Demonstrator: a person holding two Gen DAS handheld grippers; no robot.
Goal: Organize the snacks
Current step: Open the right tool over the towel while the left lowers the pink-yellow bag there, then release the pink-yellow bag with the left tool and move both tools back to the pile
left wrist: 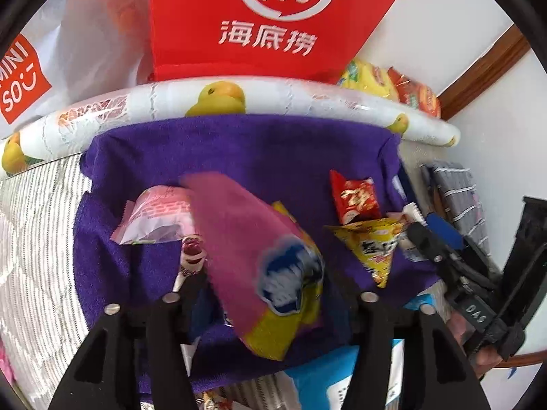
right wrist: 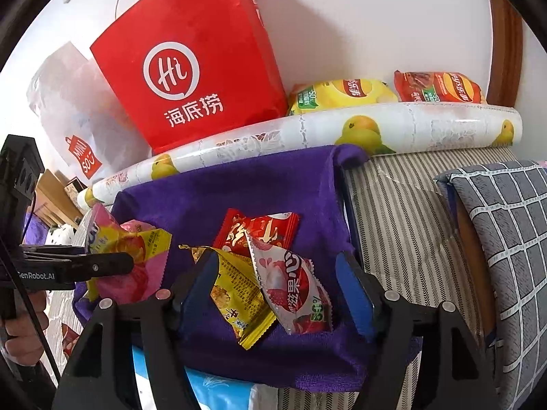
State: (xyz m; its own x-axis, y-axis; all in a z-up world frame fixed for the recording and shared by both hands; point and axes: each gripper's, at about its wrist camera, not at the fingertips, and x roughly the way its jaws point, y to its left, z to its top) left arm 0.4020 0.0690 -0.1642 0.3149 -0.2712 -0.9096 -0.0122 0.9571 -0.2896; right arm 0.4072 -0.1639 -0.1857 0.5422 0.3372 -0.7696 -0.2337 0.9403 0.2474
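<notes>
The right gripper point(right wrist: 277, 290) has its blue-padded fingers point(right wrist: 354, 295) spread apart, pressing on nothing; between them lie two packets on the purple cloth point(right wrist: 239, 191): a yellow packet point(right wrist: 236, 294) and, overlapping it, a white-and-red fruit packet point(right wrist: 294, 294); both run with their long axes roughly along the line the fingers point, slanting a little towards the right pad, so closing the fingers would take them across their narrow width; a red packet point(right wrist: 253, 232) lies just beyond, partly under the other two.

The left gripper point(left wrist: 270, 294) also shows its fingers point(left wrist: 177, 294) parted, and a pink-and-yellow snack bag point(left wrist: 259, 259) sits in the gap, blurred; I cannot tell whether either finger touches it, but they do not seem to clamp it; in the right wrist view it rests at the cloth's left edge beside that gripper; a pale pink packet point(left wrist: 154, 218) lies just to its left.

The right hand is the nearer to the middle pile; behind the cloth stand a roll of patterned film point(right wrist: 376, 126) and a red paper bag point(right wrist: 191, 68).
</notes>
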